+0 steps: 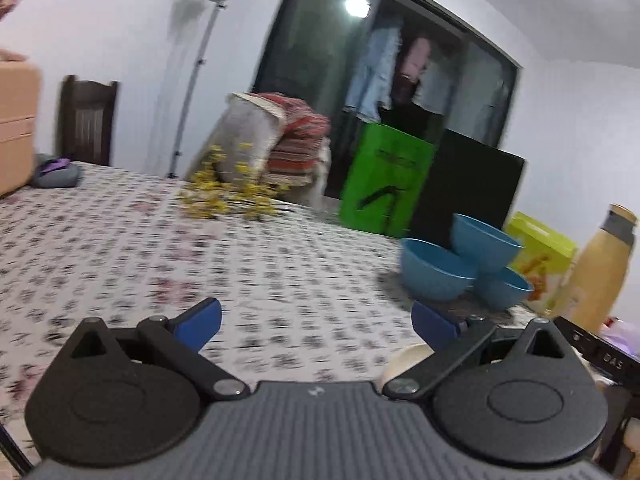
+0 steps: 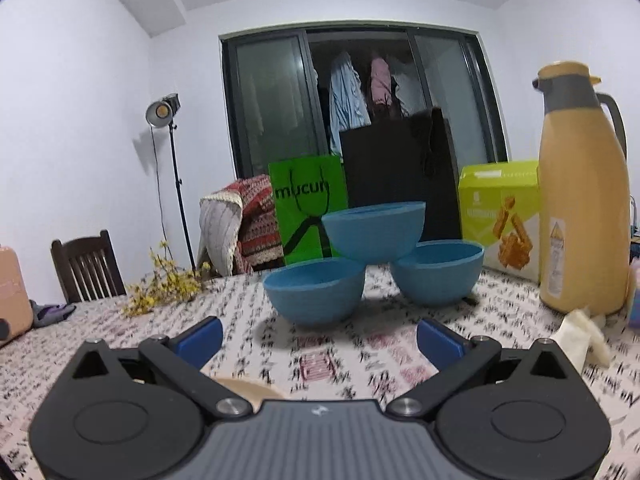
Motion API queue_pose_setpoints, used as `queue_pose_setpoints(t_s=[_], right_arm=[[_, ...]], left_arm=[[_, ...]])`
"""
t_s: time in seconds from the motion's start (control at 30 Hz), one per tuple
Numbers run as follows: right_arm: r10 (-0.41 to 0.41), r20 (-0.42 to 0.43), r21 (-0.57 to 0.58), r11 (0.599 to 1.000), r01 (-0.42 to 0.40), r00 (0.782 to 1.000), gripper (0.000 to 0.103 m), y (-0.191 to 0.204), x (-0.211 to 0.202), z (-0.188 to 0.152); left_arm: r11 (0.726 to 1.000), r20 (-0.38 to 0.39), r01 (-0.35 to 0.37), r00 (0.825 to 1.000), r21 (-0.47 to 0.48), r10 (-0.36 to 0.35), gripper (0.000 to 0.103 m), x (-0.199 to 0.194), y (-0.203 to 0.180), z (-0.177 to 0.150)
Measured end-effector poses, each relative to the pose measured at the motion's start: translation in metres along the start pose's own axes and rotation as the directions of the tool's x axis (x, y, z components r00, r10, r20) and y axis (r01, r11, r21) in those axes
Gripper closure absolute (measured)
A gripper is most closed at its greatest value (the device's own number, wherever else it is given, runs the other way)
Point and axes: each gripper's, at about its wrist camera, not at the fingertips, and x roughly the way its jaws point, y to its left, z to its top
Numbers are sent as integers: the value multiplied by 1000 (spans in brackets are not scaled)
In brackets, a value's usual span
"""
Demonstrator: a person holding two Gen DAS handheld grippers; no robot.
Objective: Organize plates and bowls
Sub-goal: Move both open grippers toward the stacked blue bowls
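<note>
Three blue bowls form a small pyramid on the patterned tablecloth: a left bowl, a right bowl, and a top bowl resting across both rims. My right gripper faces them from just in front, open and empty. In the left wrist view the same bowls sit to the right and ahead of my left gripper, which is open with nothing between its blue fingers. A cream rim of a plate or bowl peeks out under the right gripper and shows as a cream edge by the left one.
A yellow thermos jug, a lime snack box, a green bag and a black bag stand behind the bowls. Yellow flower sprigs lie at the left. A crumpled tissue lies at right. A chair stands beyond the table.
</note>
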Motion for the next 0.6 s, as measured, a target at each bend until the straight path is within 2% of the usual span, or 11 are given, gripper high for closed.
queue_pose_setpoints(t_s=[0.23, 0.43, 0.6], right_arm=[[-31, 45, -45, 998, 33, 999, 0, -9, -8, 29], [-91, 53, -60, 994, 94, 995, 0, -18, -3, 48], [-104, 42, -36, 994, 106, 994, 0, -28, 5, 59]], left_arm=[[996, -32, 89, 996, 19, -88, 0, 25, -50, 16], [994, -35, 112, 993, 9, -111, 0, 43, -77, 34], [992, -40, 129, 991, 4, -129, 0, 57, -91, 45]])
